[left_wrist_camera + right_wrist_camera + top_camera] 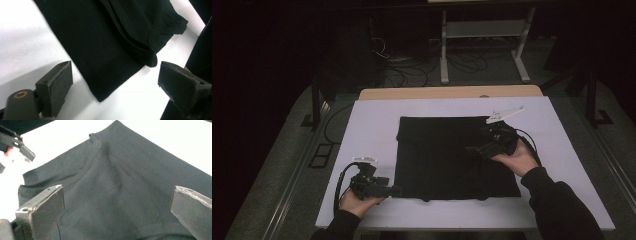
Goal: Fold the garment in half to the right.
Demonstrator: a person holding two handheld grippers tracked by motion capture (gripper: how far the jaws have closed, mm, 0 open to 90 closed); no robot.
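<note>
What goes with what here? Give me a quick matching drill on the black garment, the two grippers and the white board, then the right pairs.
Things:
1. black garment
2. left gripper
3. right gripper
4. white board

Places or states:
A. jaws open, at the garment's near left corner
B. lies under the garment and covers the tabletop
C. folded flat in the middle of the board
D. jaws open, above the garment's right half

Pairs: 1-C, 2-A, 3-D, 4-B
</note>
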